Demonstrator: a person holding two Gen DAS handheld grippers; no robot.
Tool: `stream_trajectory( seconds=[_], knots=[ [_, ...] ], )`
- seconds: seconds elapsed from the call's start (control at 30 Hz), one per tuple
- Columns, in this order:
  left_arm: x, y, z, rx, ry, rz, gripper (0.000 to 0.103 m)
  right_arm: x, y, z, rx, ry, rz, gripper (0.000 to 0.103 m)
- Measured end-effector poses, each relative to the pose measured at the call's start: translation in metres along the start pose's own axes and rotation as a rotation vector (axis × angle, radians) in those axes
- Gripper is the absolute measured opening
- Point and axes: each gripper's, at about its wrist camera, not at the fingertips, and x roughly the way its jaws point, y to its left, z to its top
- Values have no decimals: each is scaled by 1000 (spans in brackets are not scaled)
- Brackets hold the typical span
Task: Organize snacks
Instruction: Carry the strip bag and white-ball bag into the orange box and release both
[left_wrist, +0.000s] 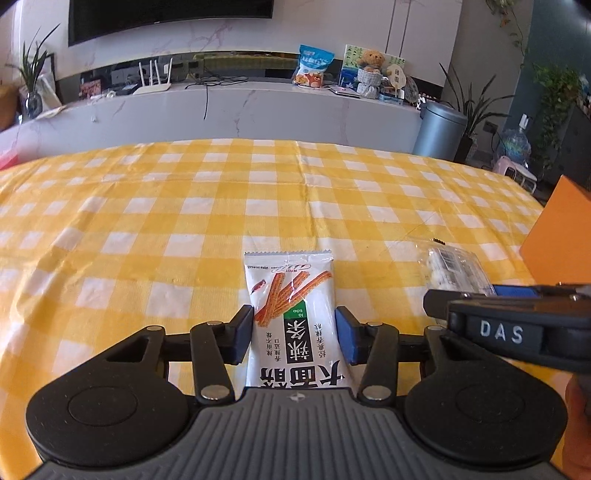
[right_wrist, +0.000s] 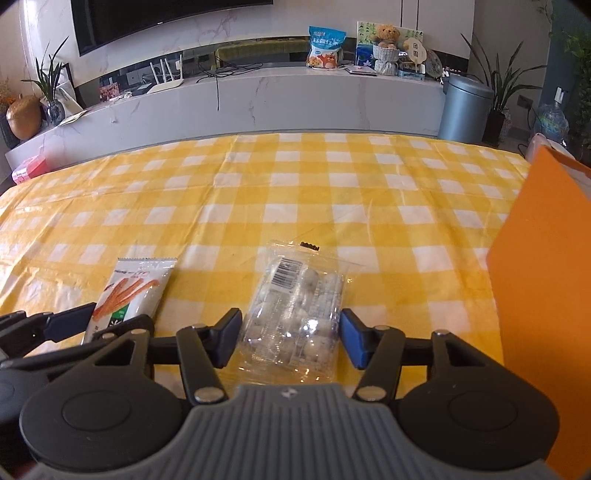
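Observation:
A white snack packet with orange sticks printed on it (left_wrist: 293, 317) lies on the yellow checked tablecloth (left_wrist: 184, 221). My left gripper (left_wrist: 294, 332) has a blue pad against each side of it, shut on the packet. A clear bag of white round sweets (right_wrist: 295, 314) lies to its right. My right gripper (right_wrist: 291, 336) straddles that bag with its pads close to both edges, still apart from it. The white packet also shows in the right wrist view (right_wrist: 129, 295), and the clear bag in the left wrist view (left_wrist: 454, 269).
An orange box (right_wrist: 543, 295) stands upright at the table's right edge, close to my right gripper; it also shows in the left wrist view (left_wrist: 557, 236). A marble TV counter (right_wrist: 295, 96) and a grey bin (right_wrist: 465, 110) are beyond the table.

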Motion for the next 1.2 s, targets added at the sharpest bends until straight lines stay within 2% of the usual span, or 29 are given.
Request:
stream_trajectory(
  seconds=[0.2,0.43,0.77,0.93,1.1,1.2],
  knots=[
    [-31,2,-6,-71,-10,-26,54,-41,-4,-22,-19,-35,7,56],
    [-74,-13,-5,-101,-47,-75,54,-89,-20,-39,-25,-62,51,56],
    [-126,-57,10,-52,-122,-164,54,-176,-44,-47,-53,-208,114,56],
    [-142,-91,20,13,-137,-232,54,-213,-78,-46,-24,-251,116,56],
    [-142,-131,30,89,-116,-320,54,-234,-127,-47,35,-251,52,56],
    [-136,-152,37,101,-89,-392,54,-242,-158,-47,75,-239,7,56]
  ],
)
